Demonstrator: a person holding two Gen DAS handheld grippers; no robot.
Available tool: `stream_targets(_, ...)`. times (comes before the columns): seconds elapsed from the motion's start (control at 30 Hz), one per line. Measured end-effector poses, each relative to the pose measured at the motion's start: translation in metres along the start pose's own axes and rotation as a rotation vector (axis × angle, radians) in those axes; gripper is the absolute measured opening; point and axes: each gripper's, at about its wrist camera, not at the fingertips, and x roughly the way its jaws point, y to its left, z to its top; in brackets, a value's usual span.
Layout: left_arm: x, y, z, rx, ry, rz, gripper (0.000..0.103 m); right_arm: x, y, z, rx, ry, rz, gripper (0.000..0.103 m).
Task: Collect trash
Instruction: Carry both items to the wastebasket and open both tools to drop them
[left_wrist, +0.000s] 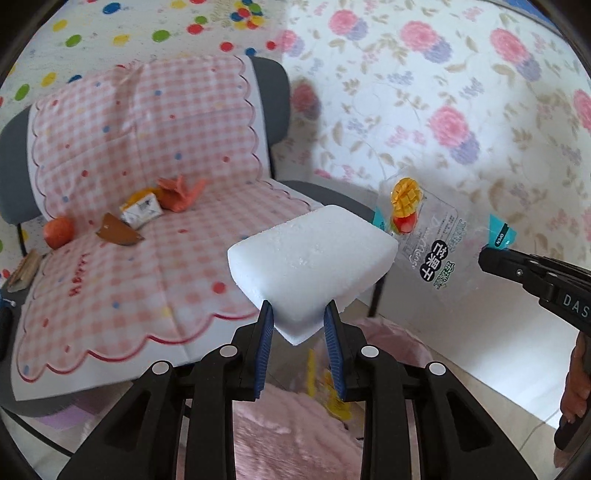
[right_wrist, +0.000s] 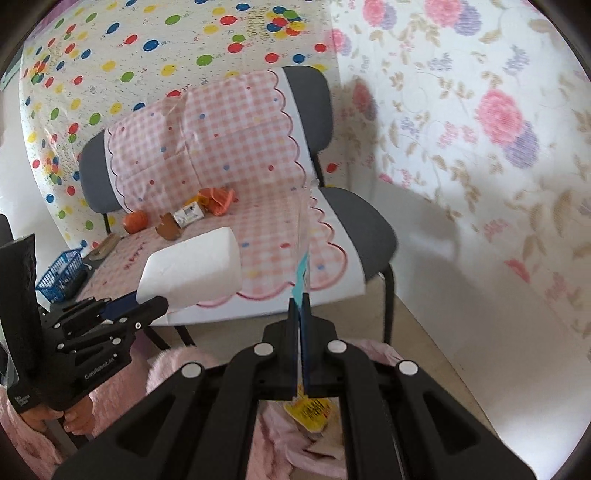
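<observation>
White foam block (left_wrist: 312, 258) flat, long axis crosswise, left tool (left_wrist: 300, 321) pinching corner

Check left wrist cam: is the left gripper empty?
No, the left gripper has its blue pads closed on a corner of the white foam block.

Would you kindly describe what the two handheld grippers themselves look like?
Both are matte black plastic linkage frames with round silver-white pivot caps. The left gripper has ribbed blue finger pads; white lettering marks its body in the right wrist view. The right gripper has the same build, with partial white "DAS" lettering. No cables or sleeves show.
</observation>
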Motion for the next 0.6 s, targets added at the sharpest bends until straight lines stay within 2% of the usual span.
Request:
stream_targets(0.3, 0.023, -0.028, -0.020, 0.042, 0.085, -0.071, 0.029, -0.009, -0.026, -0.043, 0.079, 0.069, -0.070, 0.001)
stream_targets(0.5, 0.050, -0.045, -0.024, 0.077, 0.156, -0.107, 0.029, 0.005, -0.040, -0.059, 0.117, 0.136, -0.101, 0.001)
stream_targets(0.6, 0.059, -0.049, -0.022, 0.089, 0.168, -0.116, 0.030, 0.014, -0.047, -0.062, 0.133, 0.162, -0.105, 0.001)
